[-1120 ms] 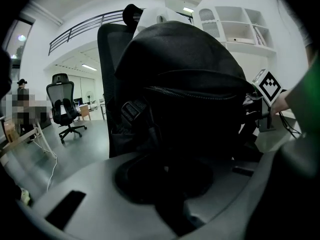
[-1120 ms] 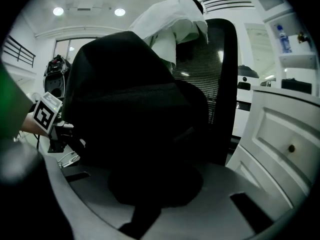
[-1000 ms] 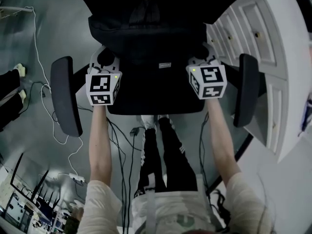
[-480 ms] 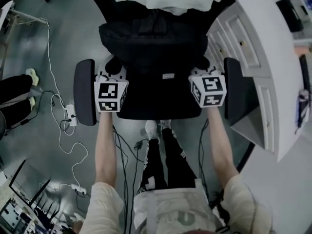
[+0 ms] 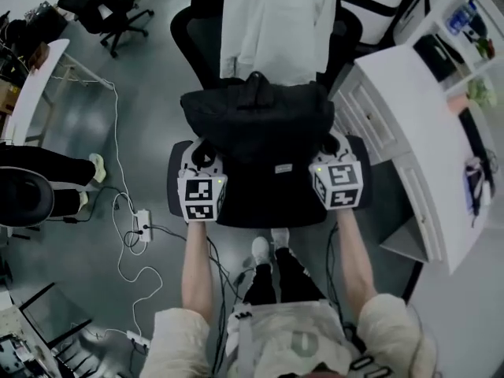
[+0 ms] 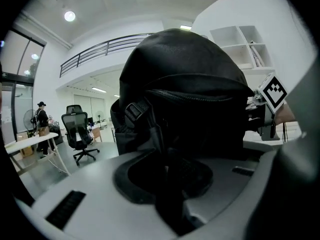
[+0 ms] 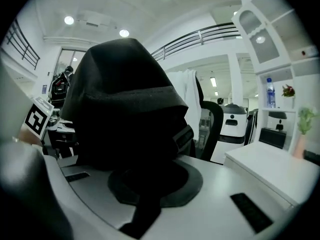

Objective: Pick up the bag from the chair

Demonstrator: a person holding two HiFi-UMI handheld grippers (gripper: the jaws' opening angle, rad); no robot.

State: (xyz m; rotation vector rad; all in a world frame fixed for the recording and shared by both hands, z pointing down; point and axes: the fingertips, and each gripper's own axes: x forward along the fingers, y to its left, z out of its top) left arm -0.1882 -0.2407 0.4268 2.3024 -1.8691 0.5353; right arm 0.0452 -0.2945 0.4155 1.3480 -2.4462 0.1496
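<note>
Bag (image 5: 256,120): black backpack, located over the seat of the chair (image 5: 264,215), directly in front of the chair's back. Whether the bag touches the seat cannot be confirmed from the head view.

Left claw (image 5: 198,157): positioned at the bag's lower corner, on the side of the chair to the person's left. Right claw (image 5: 331,146): positioned at the opposite lower corner, on the chair's other side. Both forearms reach in from the chair's front edge.

Left gripper view: the bag (image 6: 185,94) fills the centre at close range. A dark strap (image 6: 156,134) runs down from a buckle into the left claw (image 6: 169,194), whose jaws are drawn together on it.

Right gripper view: the same arrangement, mirrored. The bag (image 7: 120,104) is close ahead. Its strap (image 7: 144,209) drops into the right claw (image 7: 145,189), and the jaws are narrowed onto it.

Surroundings, referenced to the chair:
- White garment (image 5: 276,22) is draped over the chair's back.
- White tabletop (image 5: 409,85) with drawers beneath stands just beside the chair, on the person's right.
- Second office chair (image 5: 106,6) stands well apart, beyond the chair's back and to the person's left.
- Power strip (image 5: 143,225) with a white cable lies on the floor near the chair's front corner, on the person's left.
- A person's dark trouser leg (image 5: 39,160) and pale shoe are seen well apart from the chair, further to the left.
</note>
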